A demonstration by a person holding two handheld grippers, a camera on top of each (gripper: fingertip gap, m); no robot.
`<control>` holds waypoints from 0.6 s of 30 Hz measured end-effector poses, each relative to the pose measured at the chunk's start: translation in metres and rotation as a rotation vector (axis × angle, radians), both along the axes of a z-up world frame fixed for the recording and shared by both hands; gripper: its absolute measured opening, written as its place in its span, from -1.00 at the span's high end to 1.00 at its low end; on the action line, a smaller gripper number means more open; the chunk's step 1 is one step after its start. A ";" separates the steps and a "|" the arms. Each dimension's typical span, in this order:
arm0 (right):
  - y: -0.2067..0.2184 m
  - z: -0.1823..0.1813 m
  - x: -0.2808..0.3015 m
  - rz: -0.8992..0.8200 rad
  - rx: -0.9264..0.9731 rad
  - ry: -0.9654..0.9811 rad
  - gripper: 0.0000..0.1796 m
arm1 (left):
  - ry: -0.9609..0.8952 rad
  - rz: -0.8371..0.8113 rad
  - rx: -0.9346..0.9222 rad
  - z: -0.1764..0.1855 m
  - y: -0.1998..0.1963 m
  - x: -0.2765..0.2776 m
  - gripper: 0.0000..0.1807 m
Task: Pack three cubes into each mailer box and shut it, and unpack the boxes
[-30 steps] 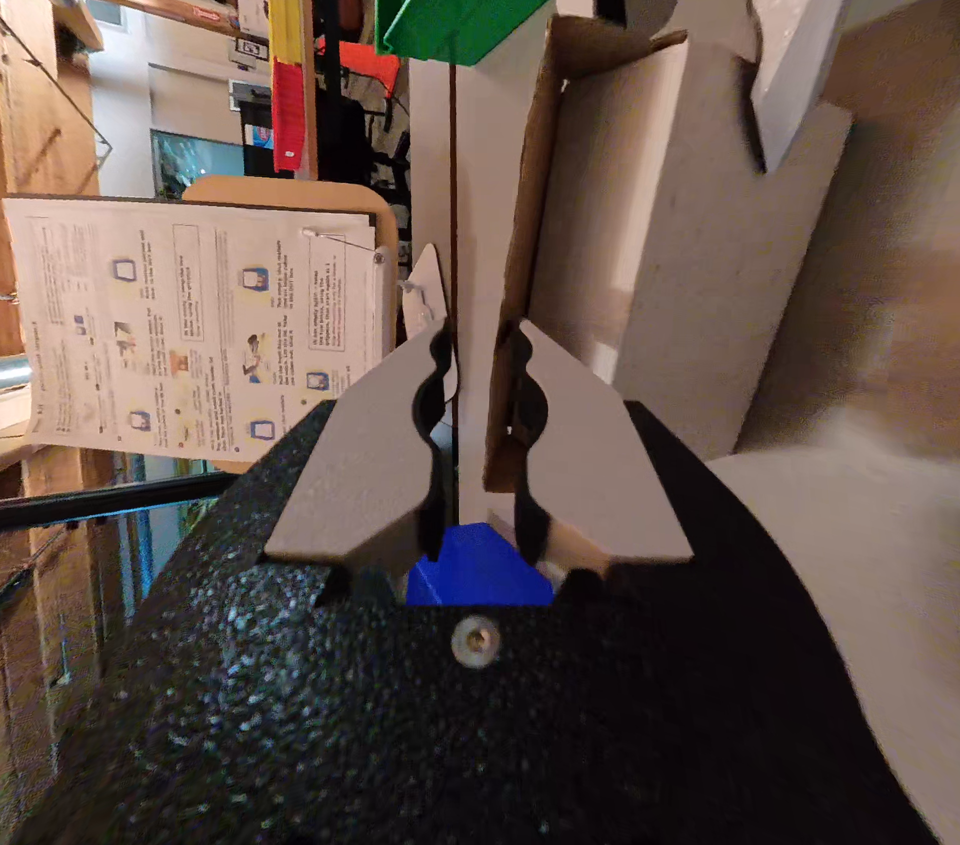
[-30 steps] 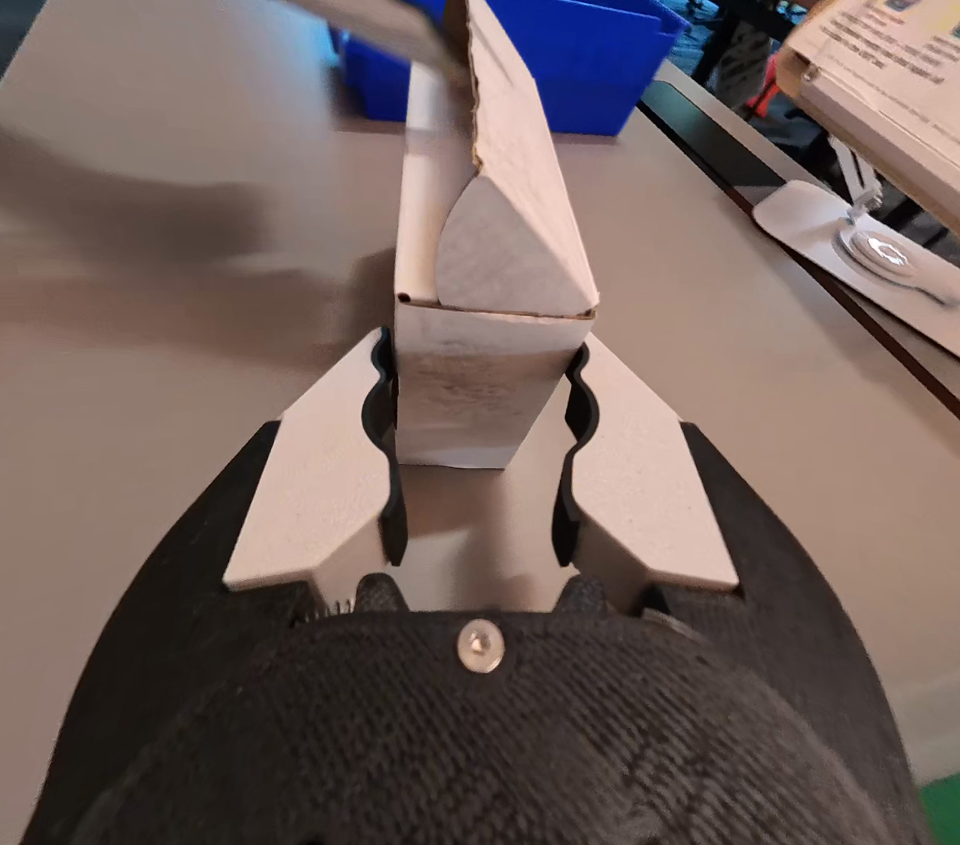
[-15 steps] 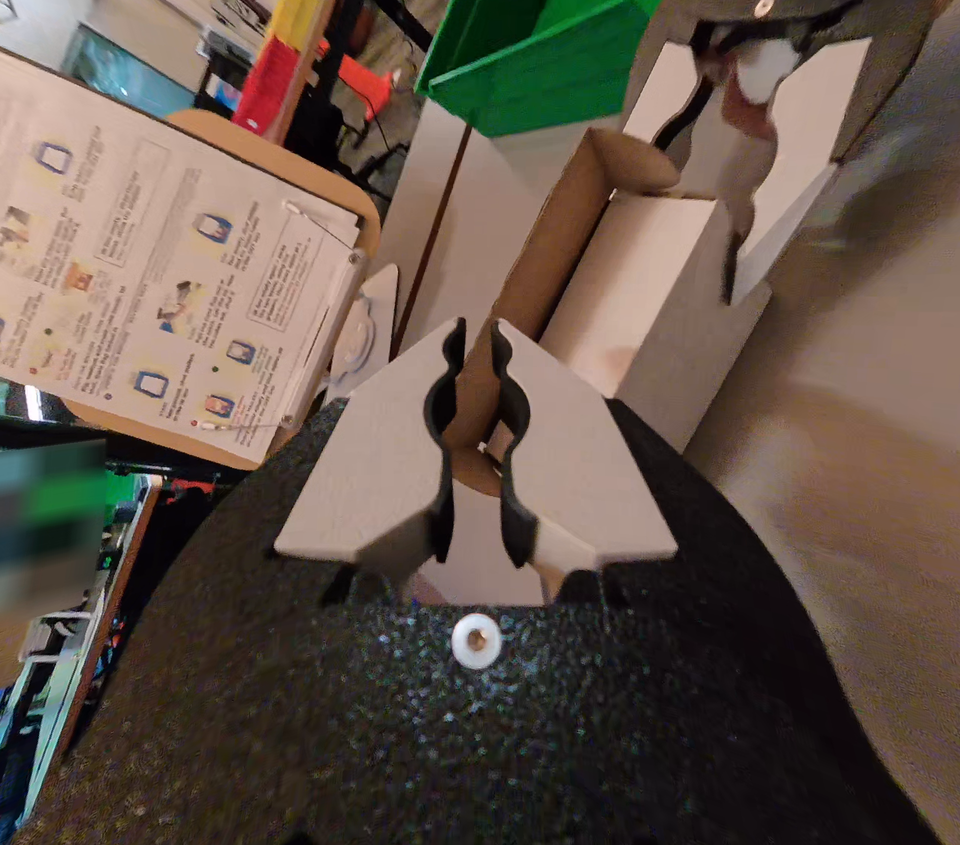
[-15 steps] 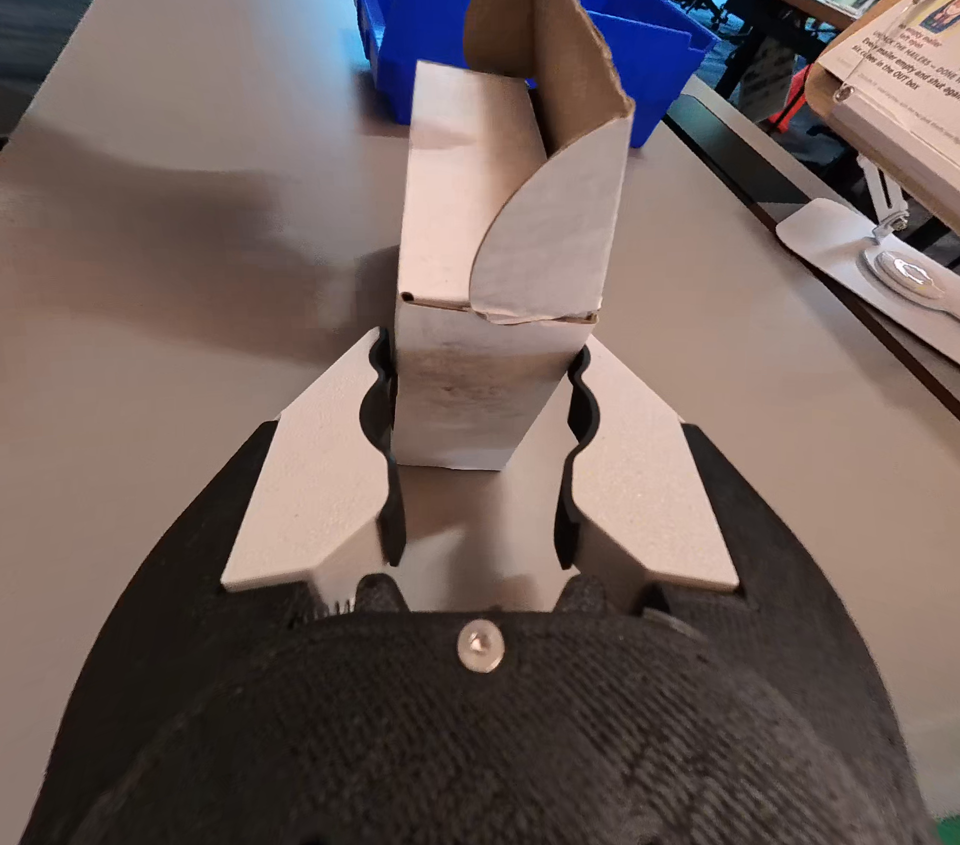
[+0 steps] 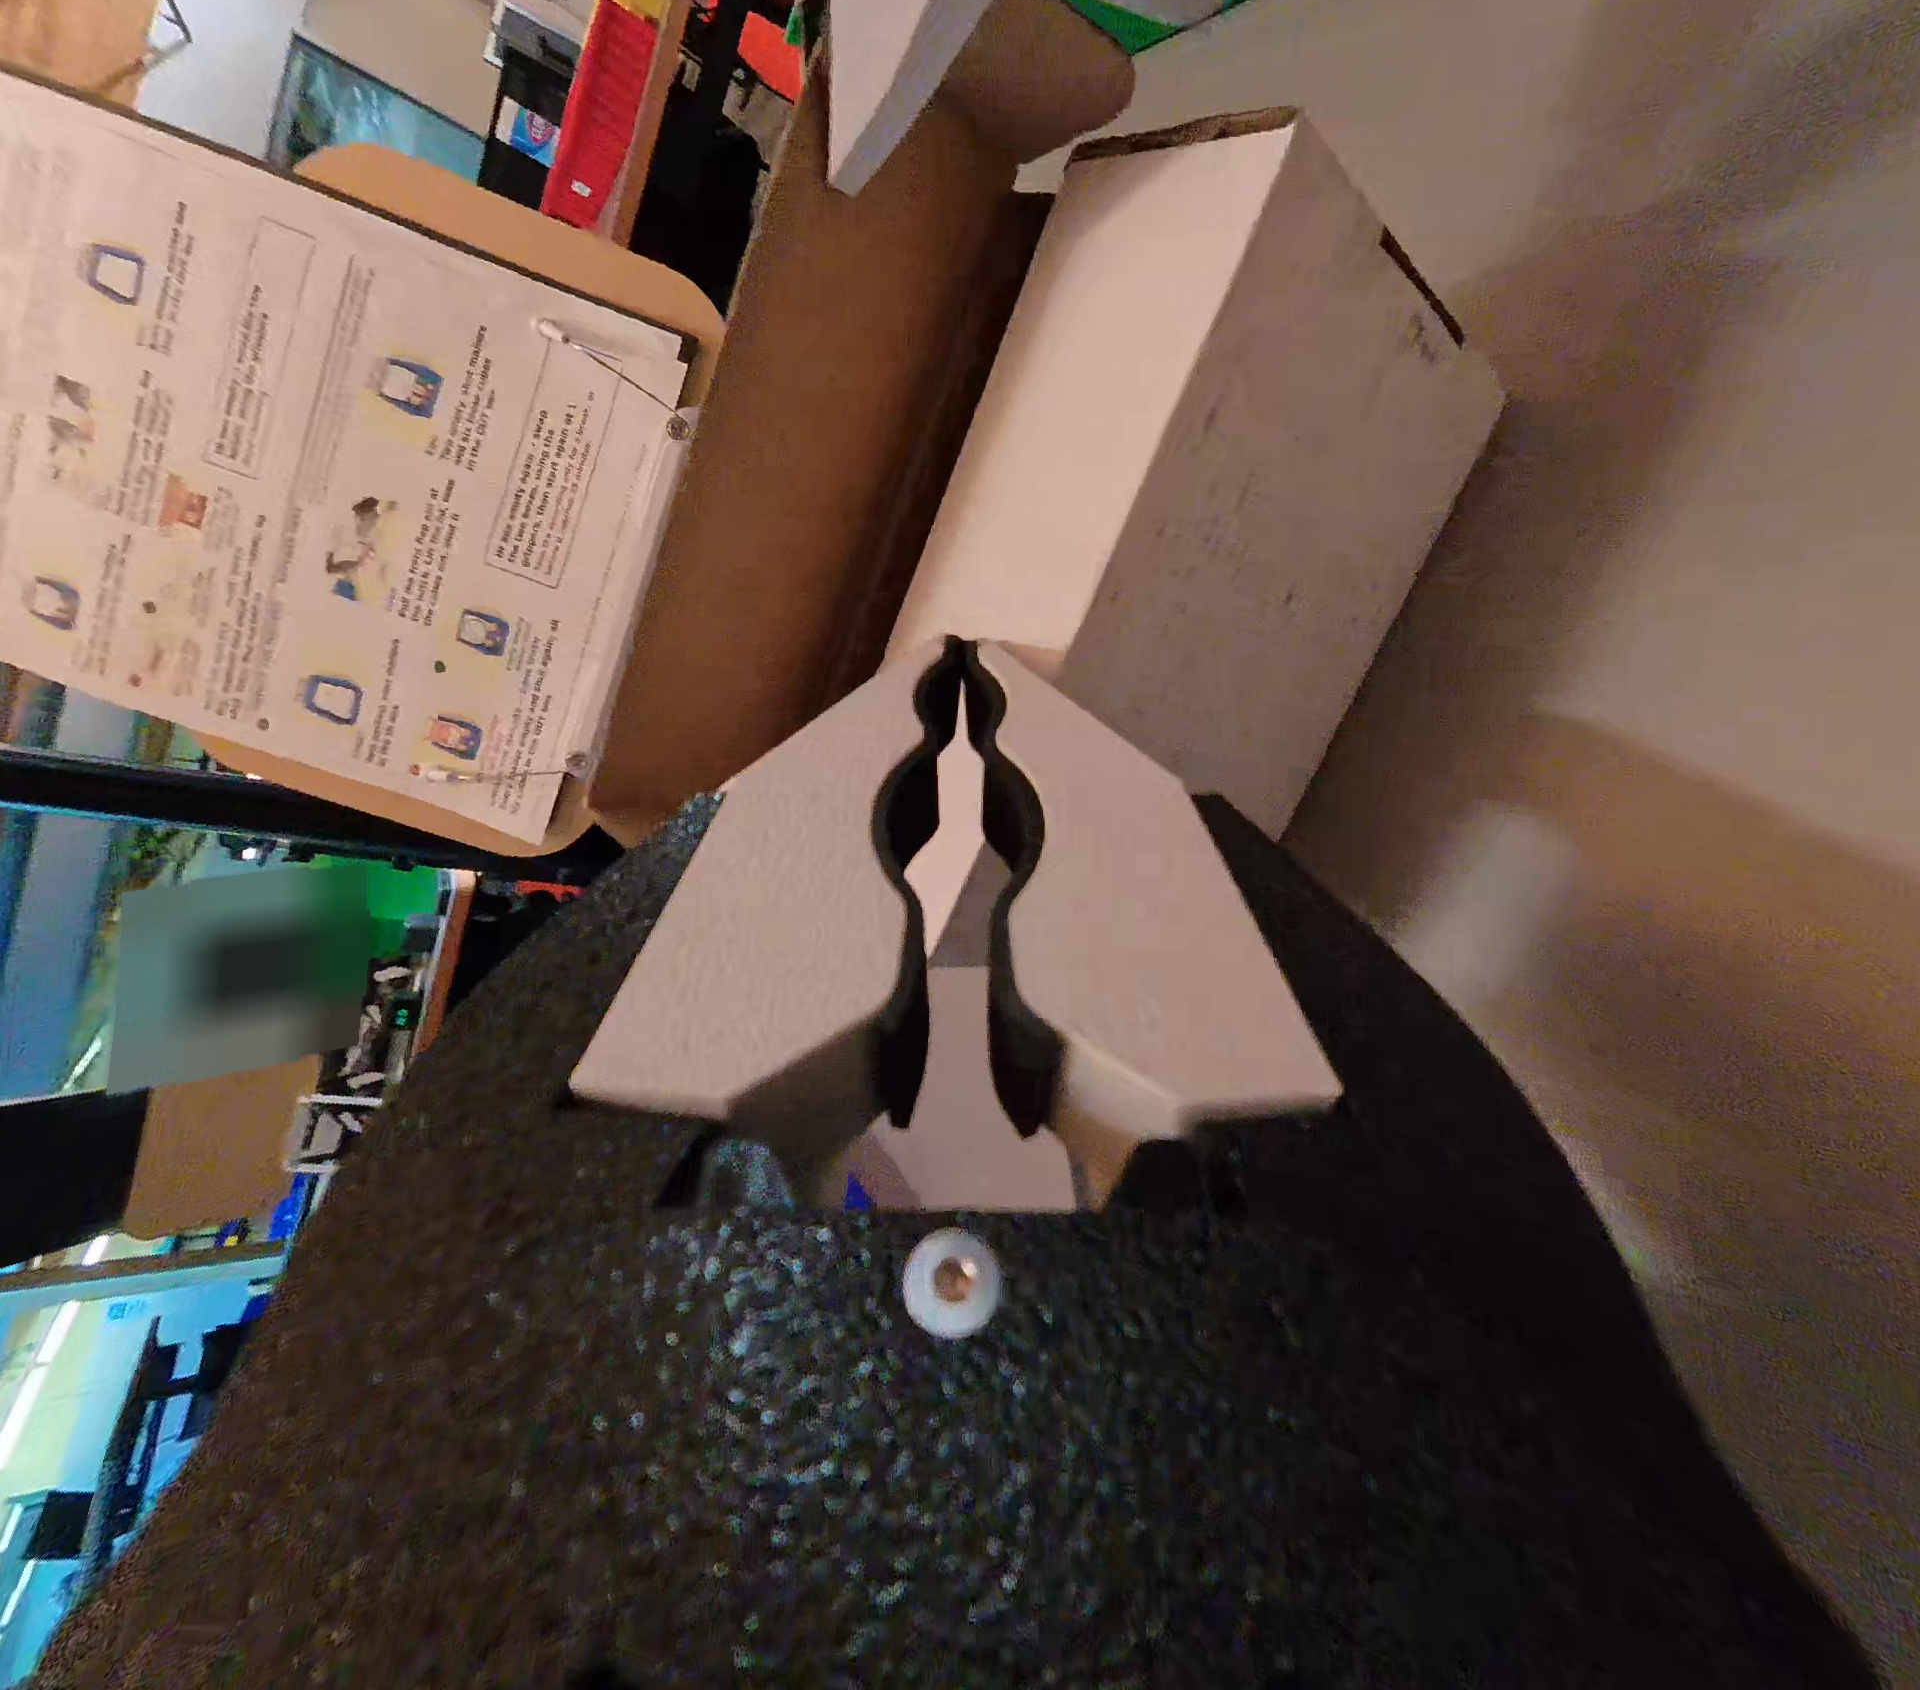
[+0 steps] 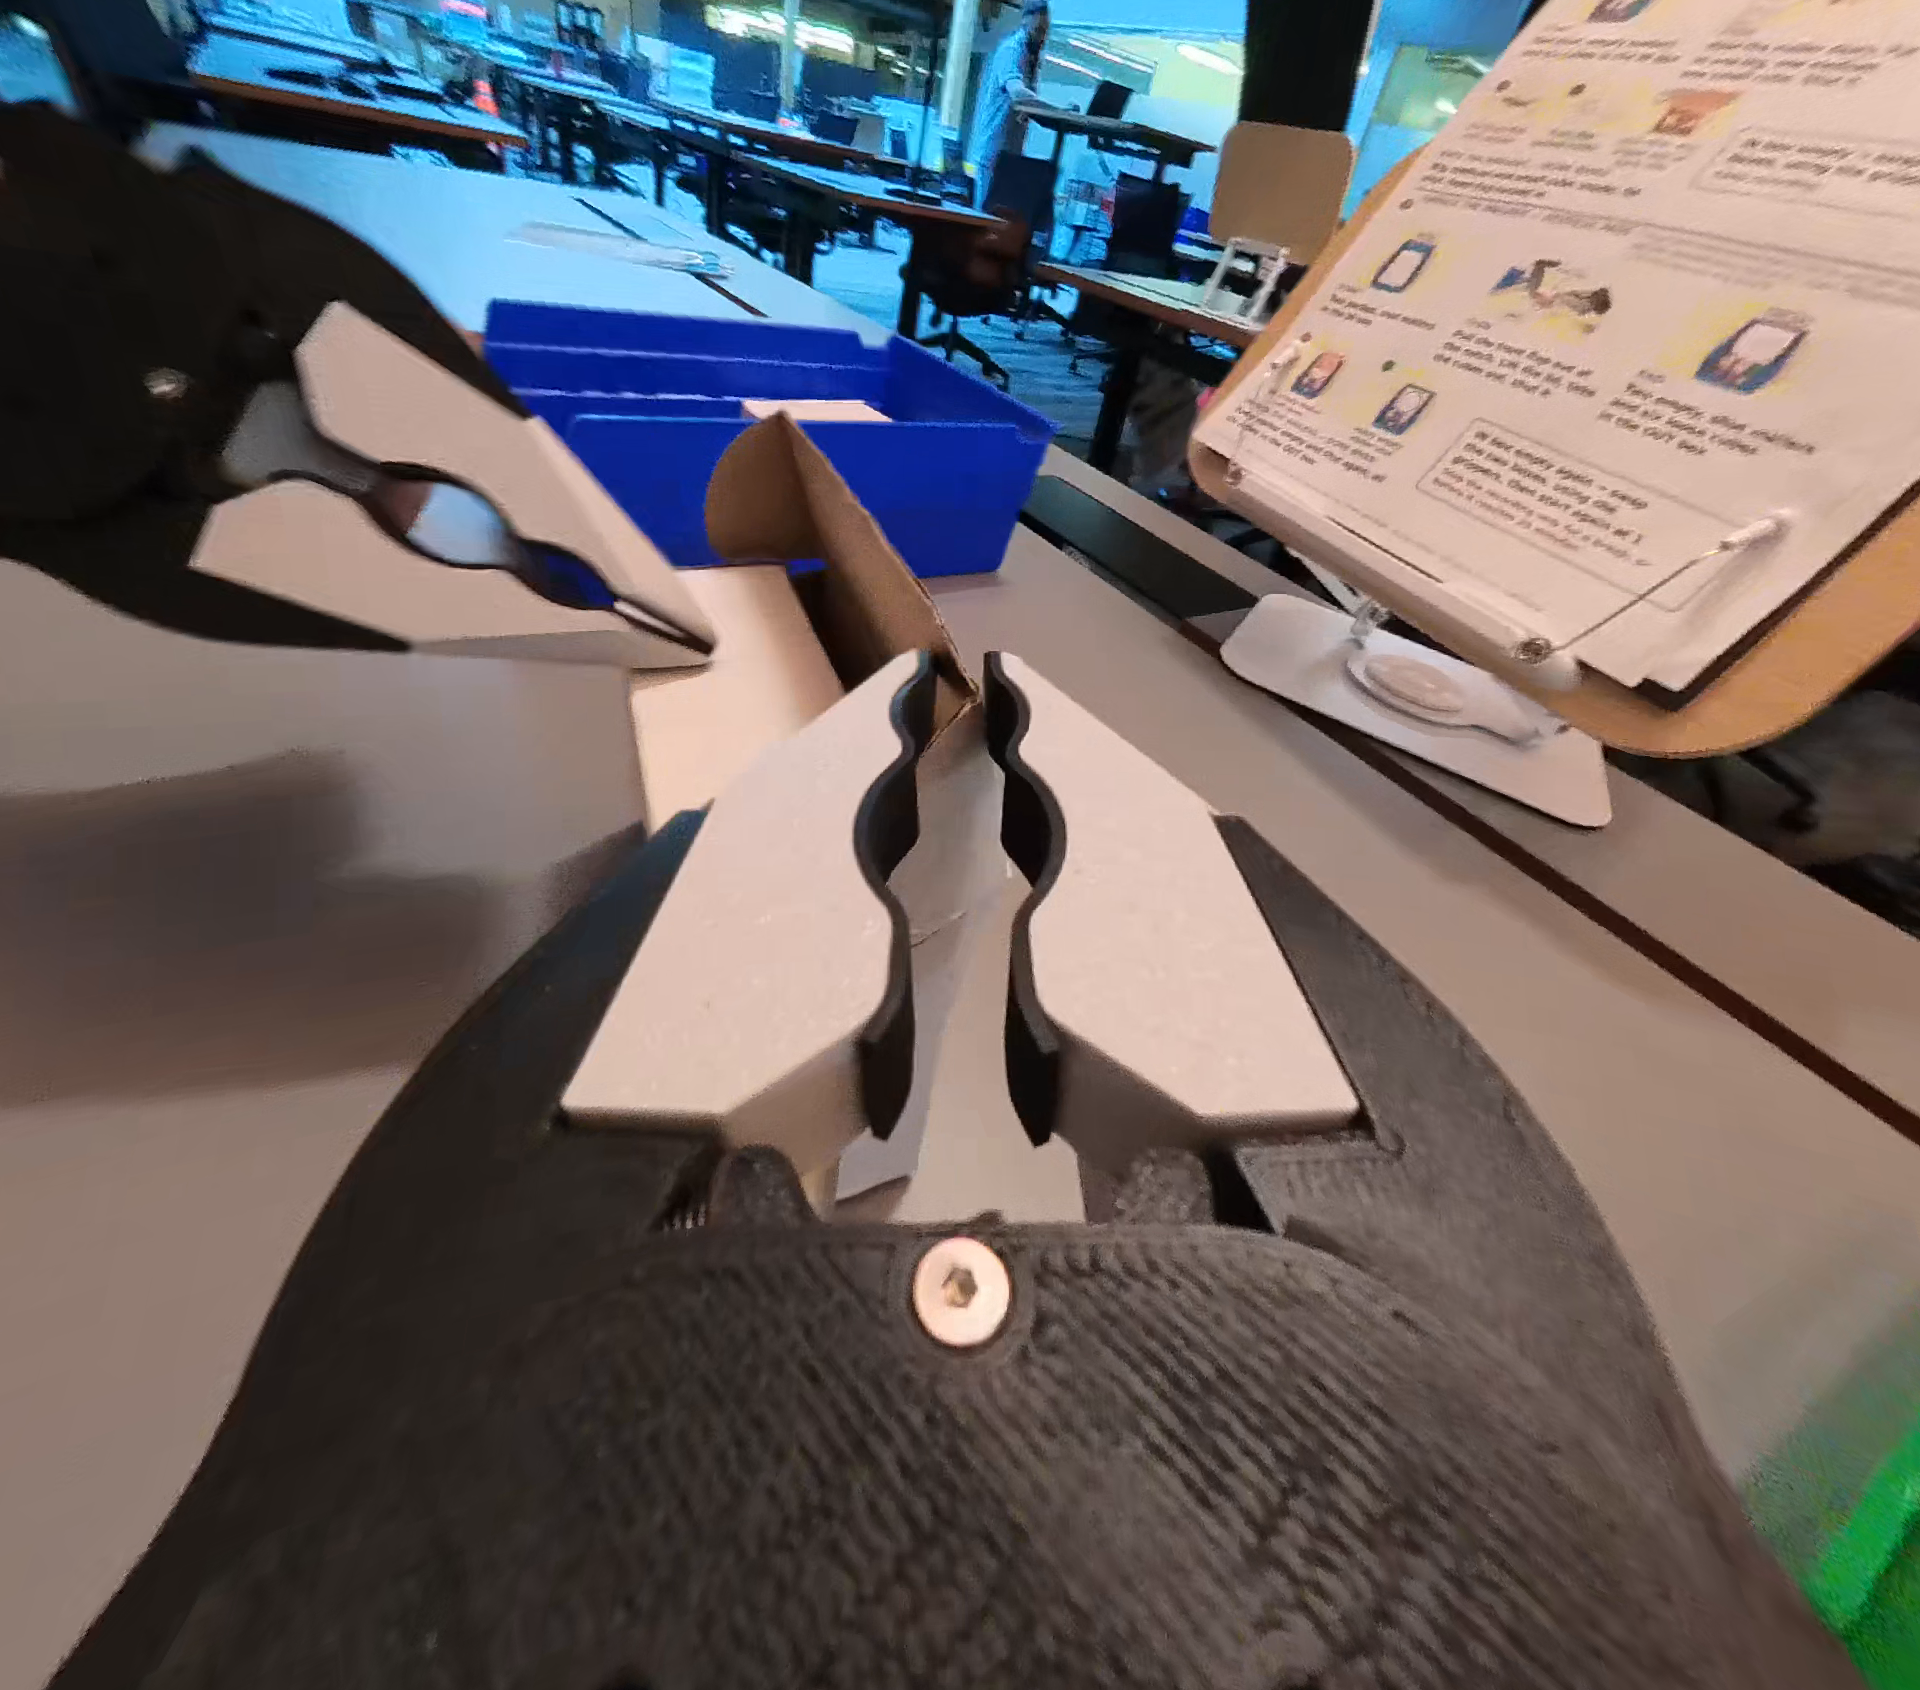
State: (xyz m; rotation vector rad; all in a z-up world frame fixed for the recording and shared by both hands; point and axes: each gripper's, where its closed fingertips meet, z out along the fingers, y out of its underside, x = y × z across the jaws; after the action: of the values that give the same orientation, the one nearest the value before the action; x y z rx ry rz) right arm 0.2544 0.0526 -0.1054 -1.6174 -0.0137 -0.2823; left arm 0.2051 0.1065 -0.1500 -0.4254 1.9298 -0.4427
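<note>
The grey counter (image 6: pixel 208 705) carried everything. At its far side stood a clipboard (image 6: pixel 1610 290) with a printed sheet, propped on a small white stand, and beyond the work sat a blue bin (image 6: pixel 831 435).

The white mailer box (image 5: pixel 1195 445) lay on the counter just ahead of both grippers, between us and the blue bin. Its lid (image 6: pixel 862 570) was swung up and showed the brown inner face. We could not see into the box, so we could not tell whether it held any cubes.

The right tongs (image 6: pixel 961 684) were nearly pressed together and pinched the near corner of the lid. The left tongs (image 5: pixel 958 653) were closed tip to tip with nothing between them, at the near end of the box's white top. Whether they pressed on it we could not tell.

We judged the box light and fairly stiff. Thin corrugated board like this slides easily on a smooth counter and creases if nipped hard. We thought the lid best held at its free edge or corner and swung about its hinge line while the body was steadied from above or by its side walls. The small rounded ear flap (image 6: pixel 748 497) at the lid's end looked floppy, and we thought it a poor place to grip.
</note>
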 end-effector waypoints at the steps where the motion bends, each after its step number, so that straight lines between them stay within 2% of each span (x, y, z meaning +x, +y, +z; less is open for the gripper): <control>1: -0.001 0.004 0.000 -0.018 -0.006 -0.014 0.92 | -0.017 -0.010 0.011 0.000 -0.003 -0.006 1.00; 3: -0.004 0.018 -0.001 -0.047 0.027 -0.039 0.92 | -0.003 -0.051 0.000 -0.008 -0.014 -0.025 1.00; 4: -0.008 0.030 -0.002 -0.052 0.076 -0.025 0.92 | 0.065 -0.069 0.003 -0.024 -0.020 -0.037 1.00; 6: -0.010 0.042 -0.015 0.032 0.112 0.020 0.97 | 0.047 -0.051 0.070 -0.042 -0.021 -0.049 1.00; 7: -0.011 0.044 -0.020 0.064 0.108 0.028 0.97 | 0.004 -0.056 0.082 -0.042 -0.023 -0.053 1.00; 9: -0.013 0.047 -0.022 0.085 0.127 0.011 0.99 | -0.035 -0.066 -0.016 -0.035 -0.032 -0.057 1.00; 12: -0.012 0.046 -0.035 0.195 0.137 0.034 0.98 | -0.096 0.027 -0.113 -0.019 -0.021 -0.044 1.00; 14: -0.012 0.046 -0.031 0.178 0.148 0.024 0.98 | -0.036 0.098 -0.167 -0.028 -0.011 -0.034 1.00; 18: -0.011 0.047 -0.012 0.060 0.155 -0.046 0.98 | 0.064 0.105 -0.234 -0.053 -0.021 -0.031 1.00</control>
State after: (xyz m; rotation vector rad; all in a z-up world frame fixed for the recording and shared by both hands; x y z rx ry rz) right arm 0.2427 0.0420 -0.0584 -1.4535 -0.0739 -0.2682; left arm 0.1742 0.0858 -0.2031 -0.6965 1.9139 -0.5950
